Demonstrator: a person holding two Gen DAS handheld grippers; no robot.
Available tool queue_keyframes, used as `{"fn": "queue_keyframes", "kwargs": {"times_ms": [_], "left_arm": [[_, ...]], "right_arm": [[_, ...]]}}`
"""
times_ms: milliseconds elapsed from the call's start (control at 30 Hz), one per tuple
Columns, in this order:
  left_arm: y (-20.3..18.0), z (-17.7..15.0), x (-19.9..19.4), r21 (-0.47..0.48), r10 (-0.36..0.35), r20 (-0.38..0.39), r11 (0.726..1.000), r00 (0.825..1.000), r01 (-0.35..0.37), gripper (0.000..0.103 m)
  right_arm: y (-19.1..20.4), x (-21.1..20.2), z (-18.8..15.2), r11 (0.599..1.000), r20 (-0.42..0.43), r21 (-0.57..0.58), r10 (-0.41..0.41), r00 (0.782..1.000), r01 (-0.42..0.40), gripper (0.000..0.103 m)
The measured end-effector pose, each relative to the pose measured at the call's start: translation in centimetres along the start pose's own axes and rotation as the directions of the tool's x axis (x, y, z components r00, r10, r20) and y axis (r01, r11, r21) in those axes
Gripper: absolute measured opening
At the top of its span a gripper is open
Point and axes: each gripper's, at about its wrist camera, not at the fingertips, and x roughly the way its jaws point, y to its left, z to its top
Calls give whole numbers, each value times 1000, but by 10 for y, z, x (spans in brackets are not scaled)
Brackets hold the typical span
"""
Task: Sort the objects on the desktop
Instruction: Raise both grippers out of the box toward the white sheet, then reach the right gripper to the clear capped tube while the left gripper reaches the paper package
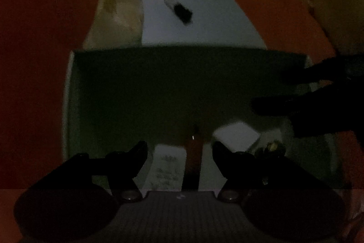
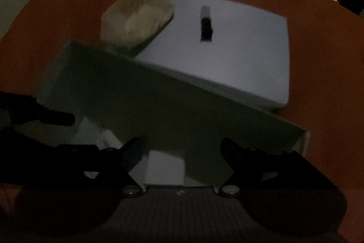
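A: Left wrist view, very dim. The left gripper (image 1: pixel 179 152) is seen with its jaws spread wide and nothing held between them. Just beyond the jaws, inside a pale open box (image 1: pixel 68 92), a reddish upright stick-shaped item (image 1: pixel 193 158), a printed white packet (image 1: pixel 168 167) and a white card (image 1: pixel 236 136) are made out. To the right, the right gripper (image 1: pixel 284 90) is seen reaching in over the box, its fingers apart.

B: And farther out?

A: Beyond the box a white sheet (image 1: pixel 204 31) is laid on the orange table (image 1: pixel 41 60). On it a small black-and-white oblong item (image 1: pixel 178 8) lies at a slant, well apart from a cream basket (image 1: pixel 116 15) at the far left.

B: Right wrist view?

A: The right gripper's jaws are likewise seen spread and empty, over the box's near end.

B: How would the oblong item be handled?

A: It is judged light and rigid, possibly smooth. A pinch across its narrow sides, near the middle, is advised. Whether it already lies in its sorted place cannot be told.
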Motion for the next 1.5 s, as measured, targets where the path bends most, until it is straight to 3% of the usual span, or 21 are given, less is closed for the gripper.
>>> {"fn": "queue_keyframes", "kwargs": {"times_ms": [533,700,867,1167,1433,1500], "left_arm": [[50,54,-55,-117,48,132,993,990,-33,60],[64,79,-52,-74,11,126,997,992,-2,64],[70,99,-40,-35,49,137,998,989,-45,67],[92,110,-14,-68,101,93,993,990,-95,69],[100,110,6,-81,144,89,987,986,-137,69],[102,111,10,-96,123,89,989,988,-114,69]], "right_arm": [[-26,-59,52,988,155,147,23,988,-46,79],[-39,-57,72,986,185,162,16,983,-46,79],[-48,-45,80,978,155,198,37,987,-68,79],[-59,-31,90,956,124,266,95,988,-126,80],[-61,-18,104,961,121,250,86,989,-114,80],[-63,-13,108,963,115,247,78,990,-104,80]]}}
